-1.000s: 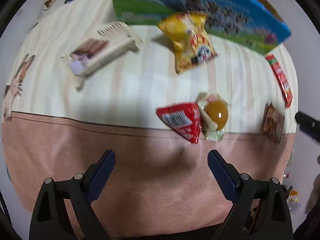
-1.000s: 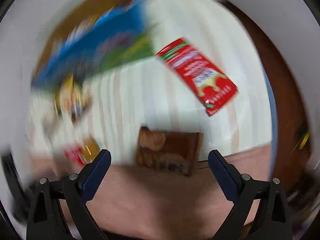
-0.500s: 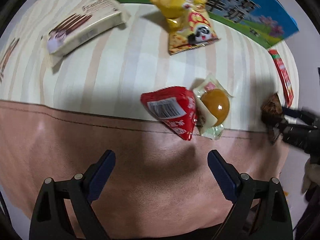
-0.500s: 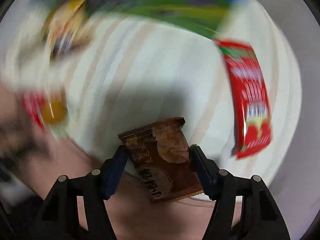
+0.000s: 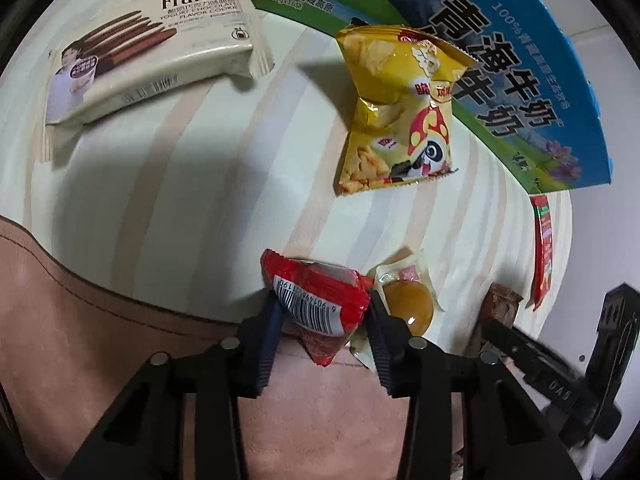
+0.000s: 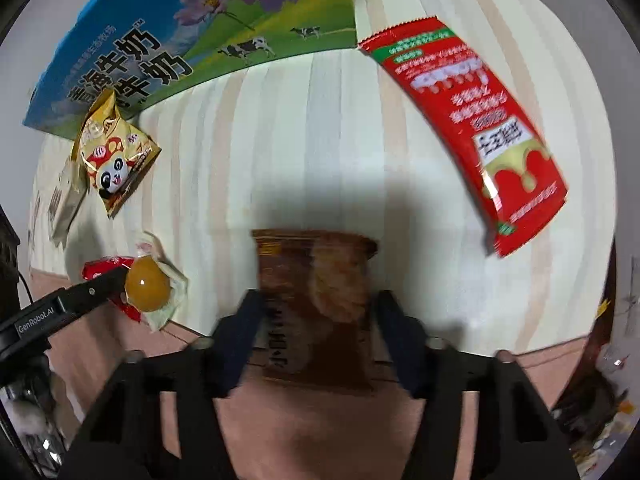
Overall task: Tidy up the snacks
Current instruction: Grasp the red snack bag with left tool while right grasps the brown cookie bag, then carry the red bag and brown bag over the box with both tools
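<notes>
Clearly legible — "Franzzi" on the cream cookie pack (image 5: pixel 152 52).

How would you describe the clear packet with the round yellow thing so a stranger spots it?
Start at the big blue milk carton, then come down to the cloth's front edge. The clear packet lies there beside the red pouch; its round amber-yellow centre is unique.

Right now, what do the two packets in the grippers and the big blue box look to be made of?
Red packet, in the left gripper: glossy plastic film, creased, with highlights. Brown packet, in the right gripper: probably smooth printed film, but blurred. Blue milk box: likely printed cardboard, with flat stiff panels and a slight sheen.
</notes>
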Tool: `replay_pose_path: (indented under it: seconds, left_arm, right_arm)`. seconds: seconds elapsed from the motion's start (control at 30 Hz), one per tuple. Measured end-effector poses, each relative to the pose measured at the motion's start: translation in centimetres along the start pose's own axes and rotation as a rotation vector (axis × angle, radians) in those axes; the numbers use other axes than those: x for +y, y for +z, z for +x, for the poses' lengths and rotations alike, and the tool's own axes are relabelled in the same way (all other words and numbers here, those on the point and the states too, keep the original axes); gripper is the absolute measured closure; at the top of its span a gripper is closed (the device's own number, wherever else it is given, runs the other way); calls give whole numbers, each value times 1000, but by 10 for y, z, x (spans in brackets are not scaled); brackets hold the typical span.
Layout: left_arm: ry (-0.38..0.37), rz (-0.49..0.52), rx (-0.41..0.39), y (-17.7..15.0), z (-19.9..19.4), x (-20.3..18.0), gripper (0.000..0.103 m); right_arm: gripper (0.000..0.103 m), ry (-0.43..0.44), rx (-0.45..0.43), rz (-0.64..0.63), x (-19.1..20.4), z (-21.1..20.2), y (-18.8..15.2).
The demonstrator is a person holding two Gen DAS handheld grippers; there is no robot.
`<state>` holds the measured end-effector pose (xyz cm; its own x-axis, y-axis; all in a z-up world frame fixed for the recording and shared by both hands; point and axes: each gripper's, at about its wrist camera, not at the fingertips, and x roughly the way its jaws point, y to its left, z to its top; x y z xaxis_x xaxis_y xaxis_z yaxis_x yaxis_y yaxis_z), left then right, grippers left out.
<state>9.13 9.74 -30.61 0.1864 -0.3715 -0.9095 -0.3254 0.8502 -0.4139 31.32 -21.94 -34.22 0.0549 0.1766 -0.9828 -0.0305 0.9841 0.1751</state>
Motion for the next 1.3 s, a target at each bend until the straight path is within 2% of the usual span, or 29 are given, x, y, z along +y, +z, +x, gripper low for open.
replay_pose_path:
  seconds: [0.1,0.2,0.3,0.4,0.47,0.53,0.6,0.67,0.8,0.87,0.9,1.07,1.17,1.3]
  left_arm:
    - [39,37,-7,6,-5,1,68]
    - [82,69,13,-12,-16,8,69]
    - [105,84,56,-36,-19,25,68]
    - [75,36,80,-43,-14,45,66]
    - [29,-18,96,-38,-10,57,65]
    - [19,-25,106,-33,-6,61,63]
    - [24,-27,112,-30,-2,62,62]
    - [30,-33,110,-28,1,60,63]
    - [80,25,78,-29,-3,42,67]
    - [106,66,56,-30,-5,30,69]
    - [113,81,48,-31,-8,27,70]
    - [124,132,8,-35,-26,12,71]
    - [99,160,-30,-32,-48,-3,71]
    - [43,196,-90,-15,-85,-24,71]
  right_arm:
    - [46,23,1,45,4,1,-13]
    - [55,55,36,36,12,3,-35]
    - [56,78,82,20,17,9,-65]
    - [50,94,79,67,15,16,-80]
    - [43,123,63,133,9,17,-79]
    - [30,141,65,174,11,20,-74]
    - [25,109,57,192,12,25,-67]
    - [25,60,45,204,20,30,-65]
    - [42,-26,0,169,38,35,-72]
    - [42,-11,-29,149,37,26,-81]
    - [42,-8,-42,140,49,26,-84]
    - [42,34,-75,122,53,3,-98]
    - [42,67,-110,103,49,-20,-101]
    - [42,133,-164,86,48,-62,-86]
